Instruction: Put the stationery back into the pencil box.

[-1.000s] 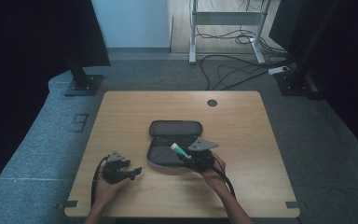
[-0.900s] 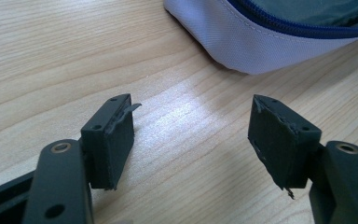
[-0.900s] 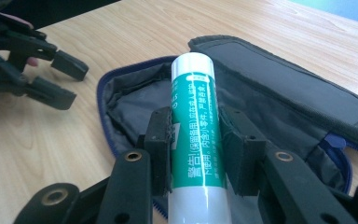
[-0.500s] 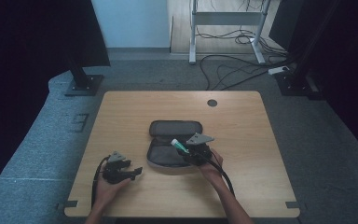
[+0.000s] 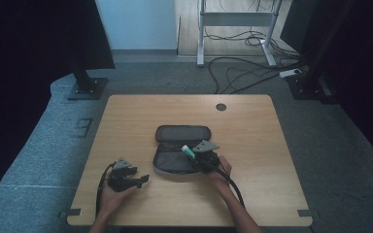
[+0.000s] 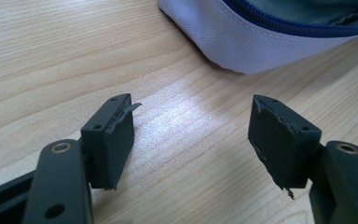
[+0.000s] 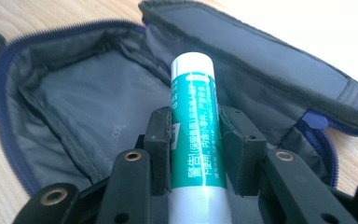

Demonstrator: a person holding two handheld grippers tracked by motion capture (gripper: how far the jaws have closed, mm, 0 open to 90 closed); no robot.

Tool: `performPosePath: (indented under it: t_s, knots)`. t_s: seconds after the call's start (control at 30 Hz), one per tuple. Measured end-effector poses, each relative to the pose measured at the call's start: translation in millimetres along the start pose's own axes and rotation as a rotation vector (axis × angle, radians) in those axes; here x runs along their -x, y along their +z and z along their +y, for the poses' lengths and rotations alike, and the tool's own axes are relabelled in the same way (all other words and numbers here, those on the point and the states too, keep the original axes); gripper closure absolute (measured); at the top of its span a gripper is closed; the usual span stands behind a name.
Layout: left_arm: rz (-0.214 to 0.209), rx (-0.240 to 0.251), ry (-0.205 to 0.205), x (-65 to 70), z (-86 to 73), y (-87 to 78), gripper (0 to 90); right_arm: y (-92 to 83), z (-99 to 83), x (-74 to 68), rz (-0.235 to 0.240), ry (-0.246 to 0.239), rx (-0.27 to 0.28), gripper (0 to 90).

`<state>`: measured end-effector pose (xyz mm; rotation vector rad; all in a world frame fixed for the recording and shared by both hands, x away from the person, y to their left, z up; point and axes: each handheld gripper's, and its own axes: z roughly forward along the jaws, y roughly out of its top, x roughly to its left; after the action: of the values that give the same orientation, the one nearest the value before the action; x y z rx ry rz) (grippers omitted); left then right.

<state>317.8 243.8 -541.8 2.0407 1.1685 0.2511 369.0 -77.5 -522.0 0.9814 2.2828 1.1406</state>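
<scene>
A grey zip pouch point(image 5: 175, 158) lies unzipped and folded out flat in the middle of the wooden table point(image 5: 126, 116); its grey lining point(image 7: 88, 107) and blue zip show in the right gripper view. My right gripper point(image 5: 194, 156) is shut on a green and white glue stick point(image 7: 196, 126), held just above the pouch's near half, white cap pointing into it. My left gripper point(image 5: 138, 180) rests low on the table left of the pouch, open with nothing between its pads point(image 6: 114, 140). The pouch's pale outer corner point(image 6: 242, 46) lies just beyond them.
A round cable hole point(image 5: 221, 107) sits near the table's far edge. Bare wood surrounds the pouch on all sides. Dark stands point(image 5: 85, 82) and loose cables point(image 5: 243, 73) lie on the floor beyond the table.
My right gripper has carried the glue stick slightly to the left and farther over the open pouch. The left gripper has stayed where it was.
</scene>
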Motion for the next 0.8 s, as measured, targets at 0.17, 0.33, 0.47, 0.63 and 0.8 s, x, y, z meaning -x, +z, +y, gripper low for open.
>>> performPosePath:
  t_s: [0.17,0.33,0.47,0.63,0.8]
  knots:
    - [-0.002,0.001,-0.001,0.4,-0.4,0.0,31.5,5.0,-1.8,-3.5,-0.013,-0.022,-0.034,64.5]
    - [-0.001,0.001,-0.002,0.6,-0.5,0.0,31.5,9.6,-3.8,-5.7,-0.024,-0.038,-0.064,64.2]
    - [0.004,0.004,-0.003,0.7,-0.7,0.2,31.6,11.1,-4.8,-7.2,-0.017,-0.044,-0.081,60.0]
    - [0.007,0.009,-0.011,0.2,-1.1,0.0,32.0,10.4,-4.2,-7.8,-0.03,-0.03,-0.071,52.0]
    - [0.005,0.009,-0.013,-0.2,-1.1,-0.4,32.1,6.5,-4.0,-6.5,-0.034,-0.003,-0.044,46.5]
